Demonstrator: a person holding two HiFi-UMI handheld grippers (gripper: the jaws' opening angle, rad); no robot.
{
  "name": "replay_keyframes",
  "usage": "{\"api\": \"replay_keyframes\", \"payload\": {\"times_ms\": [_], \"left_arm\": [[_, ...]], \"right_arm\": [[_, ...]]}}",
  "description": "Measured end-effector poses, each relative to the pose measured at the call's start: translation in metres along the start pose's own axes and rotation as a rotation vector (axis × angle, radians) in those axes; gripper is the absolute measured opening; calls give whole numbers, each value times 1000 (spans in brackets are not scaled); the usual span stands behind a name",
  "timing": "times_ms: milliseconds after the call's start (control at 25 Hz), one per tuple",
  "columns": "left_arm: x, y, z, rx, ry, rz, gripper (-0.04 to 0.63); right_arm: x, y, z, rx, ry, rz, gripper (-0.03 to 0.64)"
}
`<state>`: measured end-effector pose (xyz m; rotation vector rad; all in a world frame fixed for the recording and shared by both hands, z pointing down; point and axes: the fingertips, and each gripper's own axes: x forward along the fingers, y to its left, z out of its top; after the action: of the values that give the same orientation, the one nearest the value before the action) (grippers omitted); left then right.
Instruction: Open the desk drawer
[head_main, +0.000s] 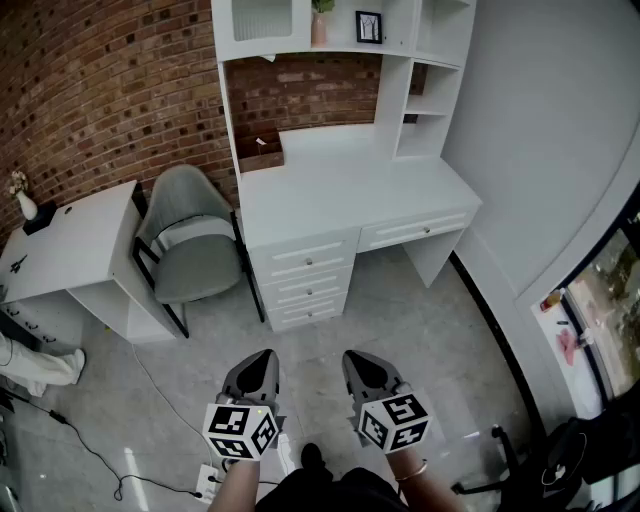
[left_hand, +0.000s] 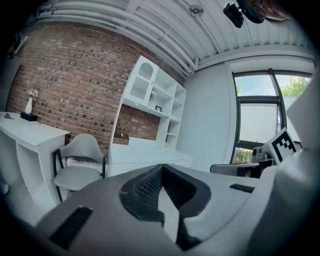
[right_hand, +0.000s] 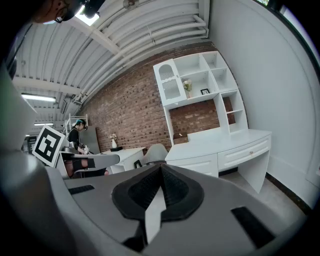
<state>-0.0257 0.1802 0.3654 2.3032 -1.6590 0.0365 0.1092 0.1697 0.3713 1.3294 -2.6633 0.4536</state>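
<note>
The white desk (head_main: 340, 190) with a shelf hutch stands against the brick wall, well ahead of me. Its wide drawer (head_main: 415, 231) under the right half of the top is closed, and a stack of three closed drawers (head_main: 305, 268) sits to its left. My left gripper (head_main: 264, 359) and right gripper (head_main: 356, 360) hover side by side over the floor, far short of the desk. Both are shut with nothing between the pads. The left gripper view shows its jaws (left_hand: 161, 168) pointed toward the desk (left_hand: 145, 155). The right gripper (right_hand: 161, 168) faces the desk's wide drawer (right_hand: 247, 150).
A grey chair (head_main: 190, 240) stands left of the desk, beside a second white desk (head_main: 70, 240). Cables and a power strip (head_main: 205, 485) lie on the floor near my left foot. An office chair base (head_main: 510, 460) sits lower right. A person (right_hand: 77, 137) stands far off.
</note>
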Motion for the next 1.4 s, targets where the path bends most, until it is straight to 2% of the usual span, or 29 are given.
{"api": "replay_keyframes", "payload": {"times_ms": [320, 680, 1000, 1160, 1400], "left_arm": [[13, 34, 7, -17, -8, 6, 9], [23, 51, -3, -25, 26, 11, 9], [44, 71, -7, -36, 46, 38, 9], [62, 83, -5, -53, 48, 54, 9], [102, 100, -1, -60, 64, 83, 9]], "right_arm": [[34, 6, 2, 3, 4, 8, 5], [55, -2, -13, -10, 65, -19, 5], [99, -21, -18, 16, 110, -28, 8], [127, -34, -17, 21, 141, -16, 76], [169, -61, -16, 31, 186, -4, 100]]}}
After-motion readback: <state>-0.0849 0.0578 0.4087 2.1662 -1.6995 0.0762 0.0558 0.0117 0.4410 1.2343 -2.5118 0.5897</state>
